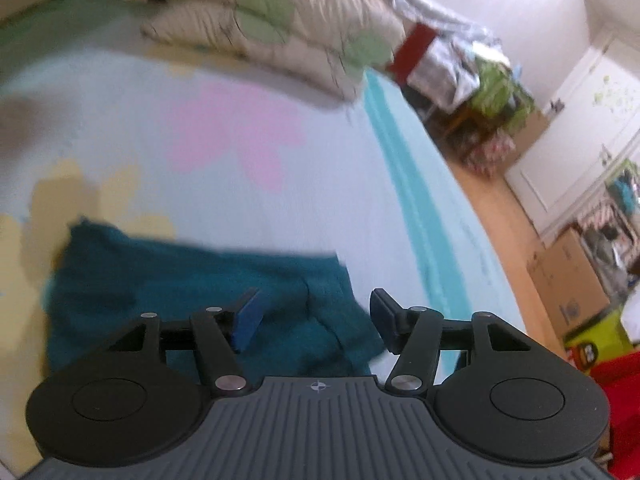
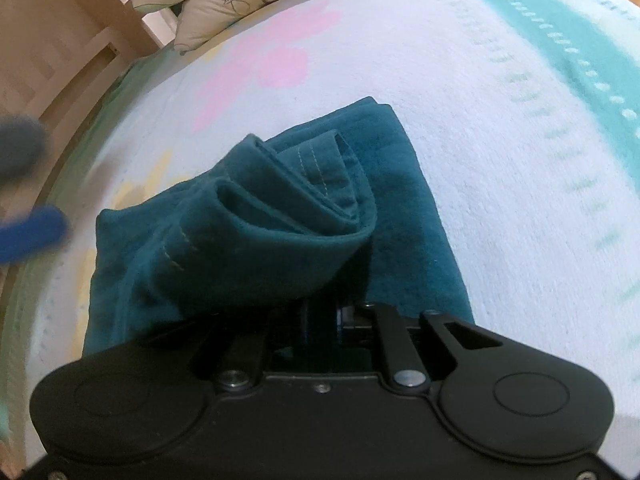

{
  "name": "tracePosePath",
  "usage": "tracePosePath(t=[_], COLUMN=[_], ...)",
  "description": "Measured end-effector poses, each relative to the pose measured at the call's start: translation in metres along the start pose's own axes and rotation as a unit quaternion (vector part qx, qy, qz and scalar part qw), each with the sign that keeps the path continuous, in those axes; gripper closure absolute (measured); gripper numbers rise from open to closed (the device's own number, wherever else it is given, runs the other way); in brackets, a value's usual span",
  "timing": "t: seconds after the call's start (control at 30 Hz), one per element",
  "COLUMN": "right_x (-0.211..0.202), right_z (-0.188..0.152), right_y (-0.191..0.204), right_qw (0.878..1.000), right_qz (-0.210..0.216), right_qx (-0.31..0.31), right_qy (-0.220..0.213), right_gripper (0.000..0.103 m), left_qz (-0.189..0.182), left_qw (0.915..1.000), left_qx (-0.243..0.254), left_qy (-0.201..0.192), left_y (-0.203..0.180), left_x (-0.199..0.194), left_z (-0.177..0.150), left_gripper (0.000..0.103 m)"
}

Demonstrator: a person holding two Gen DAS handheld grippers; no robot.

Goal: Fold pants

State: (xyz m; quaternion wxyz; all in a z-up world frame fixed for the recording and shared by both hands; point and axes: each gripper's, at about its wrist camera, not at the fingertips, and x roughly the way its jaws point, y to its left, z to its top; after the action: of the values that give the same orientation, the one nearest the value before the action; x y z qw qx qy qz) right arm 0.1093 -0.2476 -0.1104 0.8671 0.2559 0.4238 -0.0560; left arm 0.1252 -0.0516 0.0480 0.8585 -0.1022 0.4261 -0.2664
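Note:
The teal pants (image 1: 192,284) lie on a pale bedspread (image 1: 200,160). In the left wrist view my left gripper (image 1: 314,320) is open and empty, hovering just above the right end of the pants. In the right wrist view my right gripper (image 2: 320,320) is shut on a bunched fold of the pants (image 2: 280,216), lifted over the flat lower layer; the cloth hides the fingertips. The left gripper's blue finger shows blurred at the left edge (image 2: 32,232).
Two leaf-print pillows (image 1: 280,28) are stacked at the head of the bed, by a wooden headboard (image 2: 52,40). Past the bed's right edge (image 1: 412,184) there is wooden floor with cardboard boxes (image 1: 568,280), plants and clutter.

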Motion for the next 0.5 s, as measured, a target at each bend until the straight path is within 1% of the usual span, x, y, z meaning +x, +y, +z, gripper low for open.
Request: tracePosePath(t=[0.07,0.1,0.2,0.23,0.3,0.37,0.4,0.43,0.5], right_x=[-0.001,-0.001,-0.007,-0.009,-0.014,-0.025,-0.032,-0.040,-0.060], right_z=[-0.001,-0.001,0.000,0.000,0.002,0.007,0.010,0.014,0.024], right_y=[0.000,-0.001,0.003,0.004,0.003,0.002,0.001,0.000,-0.003], right_qw=[1.000,1.000,1.000,0.999,0.996,0.992,0.990,0.988,0.988], right_qz=[-0.003,-0.006,-0.024,-0.030,-0.048,-0.068,-0.077,-0.084,-0.090], right_qx=[-0.002,-0.003,-0.015,-0.023,-0.048,-0.068,-0.072,-0.074,-0.066], right_qy=[0.001,0.002,0.012,0.020,0.050,0.084,0.097,0.105,0.103], right_gripper=[0.085,0.085,0.085,0.085,0.081,0.068,0.065,0.061,0.058], left_qz=[0.016,0.033,0.091,0.103,0.105,0.096,0.090,0.086,0.082], left_qw=[0.9997,0.9993,0.9958,0.9945,0.9931,0.9924,0.9921,0.9917,0.9905], left_qx=[-0.008,-0.008,-0.014,-0.020,-0.037,-0.044,-0.038,-0.031,-0.012], left_qy=[-0.014,-0.014,0.004,0.013,0.036,0.064,0.079,0.091,0.110], left_y=[0.012,0.018,0.044,0.051,0.067,0.078,0.079,0.080,0.082], left_x=[-0.008,-0.009,-0.002,0.001,0.009,0.019,0.024,0.028,0.032], left_z=[0.005,0.006,0.002,0.000,-0.007,-0.014,-0.018,-0.020,-0.029], left_gripper=[0.045,0.045,0.046,0.046,0.046,0.046,0.046,0.046,0.046])
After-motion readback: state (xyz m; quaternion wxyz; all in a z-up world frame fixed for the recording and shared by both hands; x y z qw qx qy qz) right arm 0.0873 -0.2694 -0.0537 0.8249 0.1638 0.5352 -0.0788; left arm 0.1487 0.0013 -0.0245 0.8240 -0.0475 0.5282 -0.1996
